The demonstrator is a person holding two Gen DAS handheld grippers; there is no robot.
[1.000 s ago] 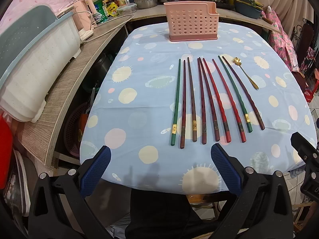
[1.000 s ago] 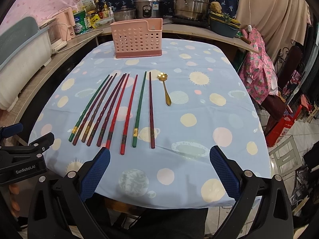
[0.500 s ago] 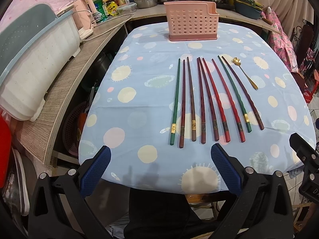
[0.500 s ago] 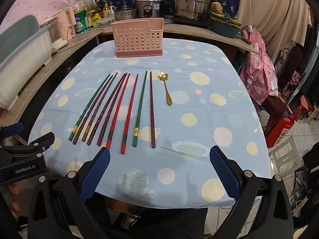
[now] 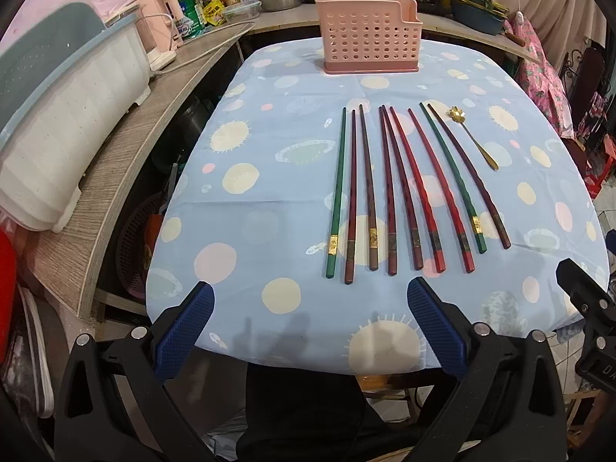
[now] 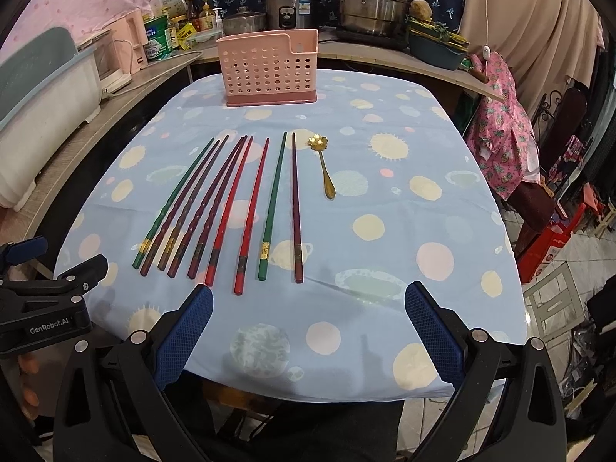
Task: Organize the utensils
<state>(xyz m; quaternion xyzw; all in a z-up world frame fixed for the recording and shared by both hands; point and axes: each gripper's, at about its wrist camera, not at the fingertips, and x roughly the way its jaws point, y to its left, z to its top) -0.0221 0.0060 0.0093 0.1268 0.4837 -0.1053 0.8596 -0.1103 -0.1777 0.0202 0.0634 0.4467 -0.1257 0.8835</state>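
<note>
Several chopsticks [image 5: 396, 188] [image 6: 231, 208], green, red and dark brown, lie side by side on the blue spotted tablecloth [image 5: 269, 200] [image 6: 404, 231]. A gold spoon [image 5: 475, 136] [image 6: 323, 165] lies to their right. A pink perforated utensil holder [image 5: 369, 36] [image 6: 269, 67] stands upright at the table's far end. My left gripper [image 5: 308, 327] is open and empty above the table's near edge, short of the chopstick ends. My right gripper [image 6: 308, 327] is open and empty at the near edge, below the rightmost chopsticks.
A counter [image 5: 127, 161] with a white-and-teal dish rack [image 5: 57, 123] runs along the left. Pots, a rice cooker [image 6: 292, 7] and bottles stand on the counter behind the holder. A chair draped with pink cloth [image 6: 504, 131] is at the right.
Both grippers have shifted very slightly; the scene sits marginally closer. Nothing was grasped or moved on the table.
</note>
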